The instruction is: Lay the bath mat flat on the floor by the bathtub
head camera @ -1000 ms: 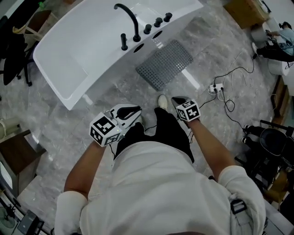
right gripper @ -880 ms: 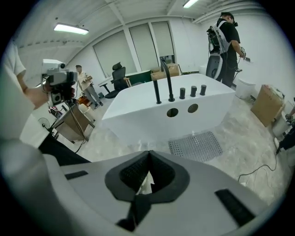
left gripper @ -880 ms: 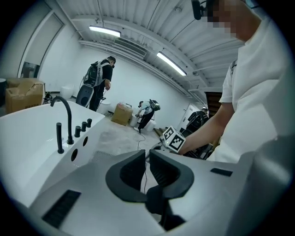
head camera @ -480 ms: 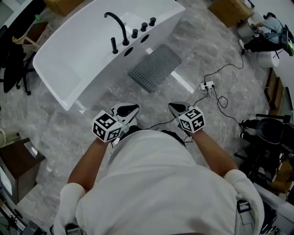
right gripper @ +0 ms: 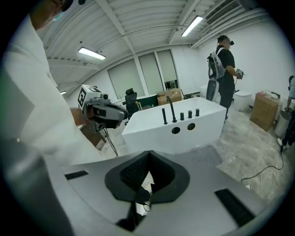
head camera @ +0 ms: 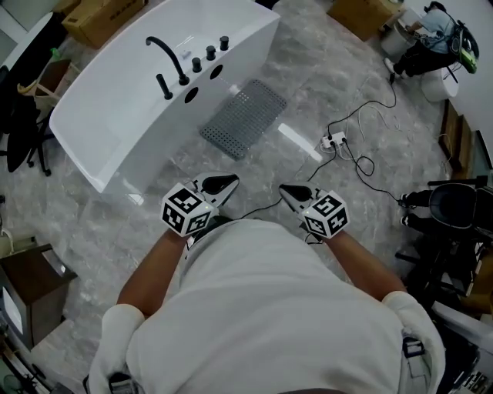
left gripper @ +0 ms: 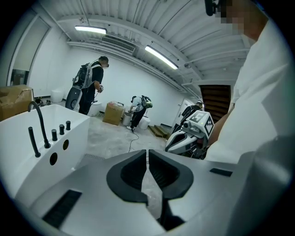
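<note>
Looking down, my white shirt [head camera: 262,308] hides my legs and the floor beneath me. My 2 claws, left gripper [head camera: 222,183] and right gripper [head camera: 290,192], hang at my waist, each with jaws pressed together on nothing. The grey bath mat [head camera: 244,118] lies flat on the floor just beside the bathtub [head camera: 239,50], well apart from both.

No legible words or numbers, dark print on cardboard box [head camera: 102,17] too small to read
</note>
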A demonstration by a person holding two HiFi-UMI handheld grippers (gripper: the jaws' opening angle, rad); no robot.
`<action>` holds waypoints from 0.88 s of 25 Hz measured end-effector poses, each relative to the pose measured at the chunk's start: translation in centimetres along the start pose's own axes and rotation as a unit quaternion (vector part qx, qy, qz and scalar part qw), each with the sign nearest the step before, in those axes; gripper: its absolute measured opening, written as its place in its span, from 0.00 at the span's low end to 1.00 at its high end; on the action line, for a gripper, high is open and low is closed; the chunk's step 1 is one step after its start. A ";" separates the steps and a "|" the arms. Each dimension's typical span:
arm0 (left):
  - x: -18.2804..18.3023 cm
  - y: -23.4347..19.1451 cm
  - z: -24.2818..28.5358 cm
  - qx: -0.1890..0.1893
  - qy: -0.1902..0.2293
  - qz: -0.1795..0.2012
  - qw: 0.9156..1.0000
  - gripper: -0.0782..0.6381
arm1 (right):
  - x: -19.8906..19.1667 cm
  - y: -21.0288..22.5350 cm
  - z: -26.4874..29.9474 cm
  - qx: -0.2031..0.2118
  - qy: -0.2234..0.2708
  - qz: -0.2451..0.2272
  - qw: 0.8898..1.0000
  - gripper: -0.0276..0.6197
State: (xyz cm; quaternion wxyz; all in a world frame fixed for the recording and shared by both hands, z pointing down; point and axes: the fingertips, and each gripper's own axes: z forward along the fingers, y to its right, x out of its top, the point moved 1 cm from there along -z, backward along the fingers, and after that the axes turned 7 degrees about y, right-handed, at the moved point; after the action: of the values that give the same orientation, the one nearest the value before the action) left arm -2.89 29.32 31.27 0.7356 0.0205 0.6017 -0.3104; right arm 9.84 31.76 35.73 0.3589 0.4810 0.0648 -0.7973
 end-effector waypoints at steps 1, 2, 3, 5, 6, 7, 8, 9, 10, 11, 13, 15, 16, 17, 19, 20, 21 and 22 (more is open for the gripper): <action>0.1 1.1 0.7 0.001 0.002 0.000 1.000 0.15 | -0.4 0.2 -1.1 0.001 0.005 0.002 1.000 0.06; 0.1 2.2 1.3 0.000 0.004 0.001 1.000 0.15 | -1.0 0.4 -2.0 0.002 0.010 0.007 1.000 0.06; 0.0 3.2 1.9 0.000 0.006 0.001 1.000 0.15 | -1.5 0.6 -2.9 0.005 0.015 0.016 1.000 0.06; -0.5 5.0 2.7 0.002 0.008 -0.002 1.000 0.15 | -2.7 1.3 -4.2 0.008 0.026 0.036 0.999 0.06; -1.0 5.9 3.1 0.004 0.008 -0.006 1.000 0.15 | -3.3 1.6 -4.8 0.008 0.029 0.043 0.999 0.06; -1.6 6.7 3.4 0.007 0.007 -0.012 1.000 0.15 | -3.9 1.6 -5.3 0.009 0.030 0.047 0.998 0.06; -2.1 7.5 3.6 0.010 0.006 -0.017 1.000 0.15 | -4.5 1.5 -6.0 0.012 0.031 0.050 0.998 0.06; -2.6 8.2 3.8 0.014 0.005 -0.021 1.000 0.15 | -5.0 1.4 -6.5 0.016 0.032 0.052 0.998 0.06; -2.9 8.7 3.9 0.018 0.004 -0.024 1.000 0.15 | -5.3 1.3 -7.0 0.020 0.032 0.051 0.998 0.06; -3.2 9.2 4.1 0.022 0.004 -0.027 0.999 0.15 | -5.6 1.2 -7.4 0.024 0.032 0.049 0.998 0.06; -3.6 9.9 4.3 0.029 0.005 -0.032 0.999 0.15 | -6.1 1.1 -8.0 0.028 0.034 0.047 0.998 0.06; -4.0 10.7 4.4 0.033 0.005 -0.034 0.999 0.15 | -6.4 1.0 -8.4 0.031 0.039 0.046 0.998 0.06; -4.1 11.1 4.5 0.034 0.003 -0.033 0.999 0.15 | -6.5 0.9 -8.6 0.033 0.043 0.046 0.997 0.06; -4.1 11.4 4.6 0.035 0.002 -0.031 0.999 0.15 | -6.6 0.8 -8.8 0.036 0.047 0.046 0.997 0.06; -4.1 11.9 4.6 0.038 -0.001 -0.027 0.999 0.15 | -6.6 0.5 -9.0 0.043 0.054 0.044 0.997 0.06; -4.0 12.1 4.7 0.040 -0.001 -0.024 0.999 0.15 | -6.5 0.4 -9.1 0.046 0.058 0.043 0.996 0.06; -3.8 12.2 4.7 0.042 -0.001 -0.021 0.999 0.15 | -6.5 0.3 -9.1 0.049 0.061 0.041 0.996 0.06; -3.7 12.4 4.7 0.045 0.000 -0.019 0.999 0.15 | -6.4 0.3 -9.1 0.052 0.064 0.040 0.996 0.06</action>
State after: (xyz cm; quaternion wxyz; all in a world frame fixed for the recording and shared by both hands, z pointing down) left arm 6.83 38.99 31.63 0.7279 0.0420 0.5875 -0.3510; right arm 18.35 38.90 36.18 0.3595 0.5514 0.0268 -0.7523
